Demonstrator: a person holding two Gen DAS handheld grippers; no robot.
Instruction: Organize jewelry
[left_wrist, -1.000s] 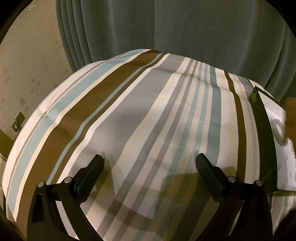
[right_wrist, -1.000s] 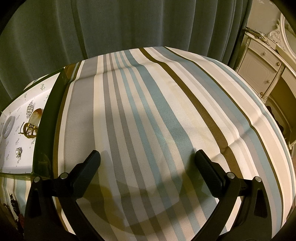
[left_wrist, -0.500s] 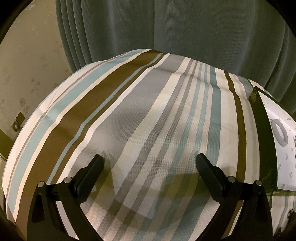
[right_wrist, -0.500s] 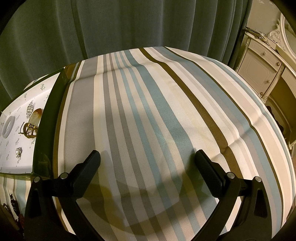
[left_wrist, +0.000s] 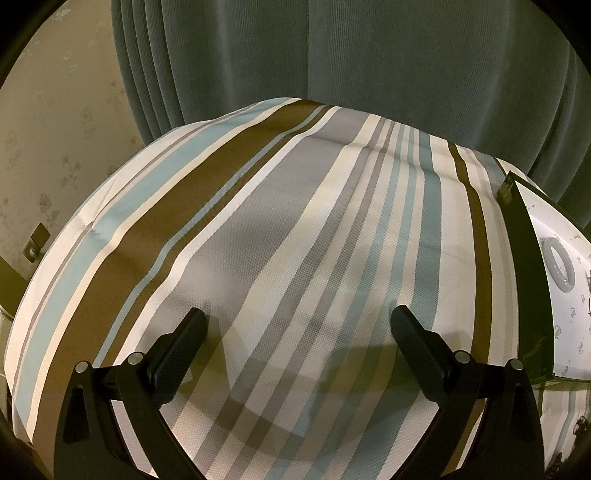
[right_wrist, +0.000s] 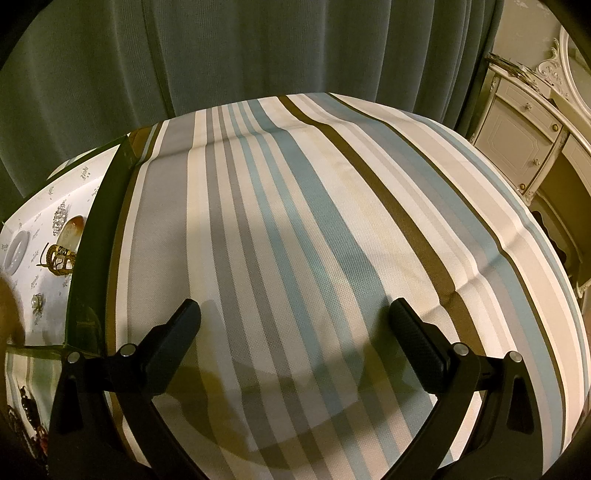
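Both the left gripper (left_wrist: 297, 332) and right gripper (right_wrist: 293, 325) hover with fingers wide and empty over the striped desk (right_wrist: 314, 221), flanking the jewelry tray (right_wrist: 88, 236), ready to pick

The left claw (left_wrist: 297, 326) is spread wide, its two black fingers (left_wrist: 181, 341) far apart and nothing between them; it hangs low and points forward, slightly downwards; the right claw (right_wrist: 293, 319) is in the same pose, also wide apart and empty, its fingers (right_wrist: 415, 341) level with each other; both claws are held side by side; at the left edge of the right wrist view a blurred part of a hand (right_wrist: 8, 314) appears.
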